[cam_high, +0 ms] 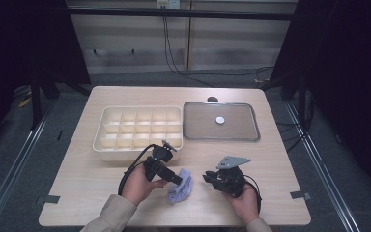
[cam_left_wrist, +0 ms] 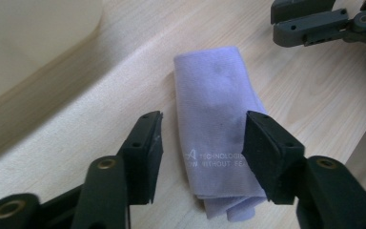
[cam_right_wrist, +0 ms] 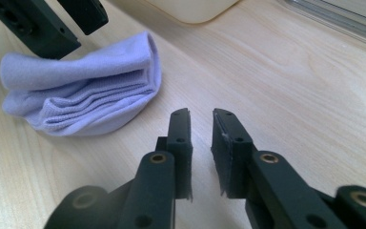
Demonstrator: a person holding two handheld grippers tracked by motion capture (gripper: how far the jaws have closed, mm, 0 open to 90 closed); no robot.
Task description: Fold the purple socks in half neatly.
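A folded lilac cloth [cam_high: 181, 186] lies on the wooden table near its front edge, between the two hands. In the left gripper view the cloth [cam_left_wrist: 214, 105] carries faint white lettering. My left gripper [cam_left_wrist: 202, 138] is open, with one jaw on each side of the cloth and just above it. That same gripper [cam_high: 166, 171] sits at the cloth's left in the high view. My right gripper [cam_right_wrist: 201, 119] hovers low over bare table to the right of the cloth [cam_right_wrist: 81, 90]. It is shut to a thin slit with nothing in it.
A cream box [cam_high: 137, 128] divided into several compartments stands behind the left hand. To its right, a metal tray [cam_high: 244, 133] holds a small white disc [cam_high: 220, 119]. A dark round object [cam_high: 212, 99] lies behind the tray. Bare tabletop surrounds the cloth.
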